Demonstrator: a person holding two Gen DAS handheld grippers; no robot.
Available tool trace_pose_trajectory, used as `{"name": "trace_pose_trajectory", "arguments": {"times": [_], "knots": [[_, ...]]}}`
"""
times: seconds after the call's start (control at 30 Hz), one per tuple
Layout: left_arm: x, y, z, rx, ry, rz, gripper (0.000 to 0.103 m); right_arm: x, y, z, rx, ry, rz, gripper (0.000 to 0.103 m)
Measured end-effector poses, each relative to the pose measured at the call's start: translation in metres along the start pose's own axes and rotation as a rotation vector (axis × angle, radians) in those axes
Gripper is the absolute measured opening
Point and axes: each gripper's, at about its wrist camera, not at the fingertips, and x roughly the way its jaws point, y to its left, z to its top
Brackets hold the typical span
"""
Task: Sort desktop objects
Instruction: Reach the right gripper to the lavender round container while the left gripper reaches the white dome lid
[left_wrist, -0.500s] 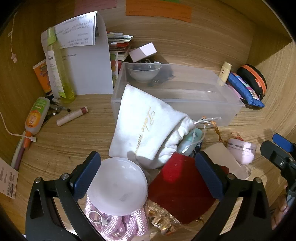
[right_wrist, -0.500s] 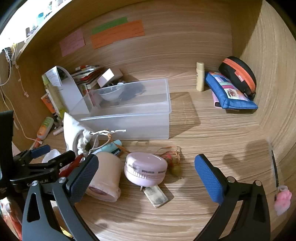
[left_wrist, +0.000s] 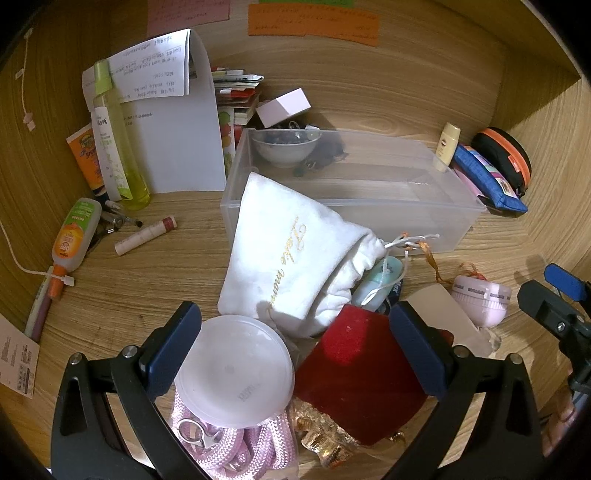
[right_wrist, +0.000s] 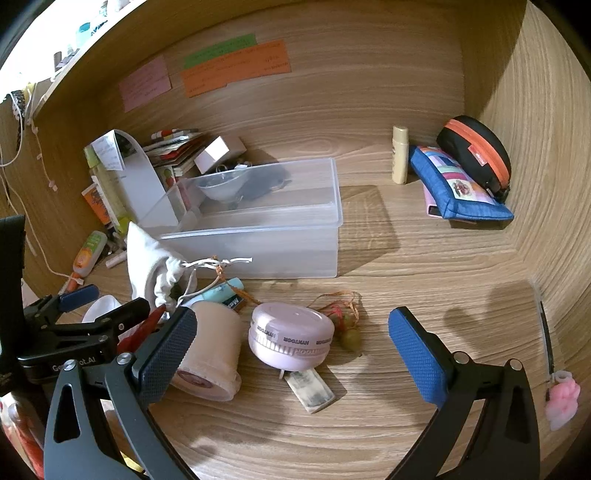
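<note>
A clear plastic bin (left_wrist: 369, 214) stands mid-desk and holds a small bowl (left_wrist: 284, 146); it also shows in the right wrist view (right_wrist: 266, 236). My left gripper (left_wrist: 295, 347) is open above a frosted round lid (left_wrist: 232, 369) and a red velvet pouch (left_wrist: 358, 376), with a white drawstring pouch (left_wrist: 284, 251) just beyond. My right gripper (right_wrist: 291, 350) is open, above a pink round case (right_wrist: 291, 336), a beige roll (right_wrist: 210, 354) and a small flat packet (right_wrist: 310, 391).
Bottles and tubes (left_wrist: 110, 147), a lip balm stick (left_wrist: 146, 234) and folded paper (left_wrist: 177, 122) stand at the left. A blue pouch (right_wrist: 458, 188), an orange-zip case (right_wrist: 476, 155) and a small bottle (right_wrist: 399, 153) sit at the back right. Pink rope (left_wrist: 236, 443) lies under the left gripper.
</note>
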Motion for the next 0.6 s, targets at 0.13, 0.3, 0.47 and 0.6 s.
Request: {"name": "trace_pose_trajectory", "arguments": {"times": [0.13,0.3,0.47,0.6], "knots": [[-0.002,0.001,0.001,-0.001,-0.005,0.002,0.103,0.0,0.001,0.0,-0.009,-0.001,-0.002,0.103],[-0.006,0.006,0.003,-0.013,-0.018,0.008,0.103,0.0,0.003,0.001,-0.026,-0.005,-0.008,0.103],[-0.015,0.015,0.007,-0.031,-0.045,-0.007,0.103,-0.003,0.007,0.0,-0.052,-0.021,-0.026,0.103],[-0.024,0.023,0.007,-0.032,-0.079,0.008,0.103,-0.003,0.01,0.0,-0.072,-0.025,-0.03,0.103]]}}
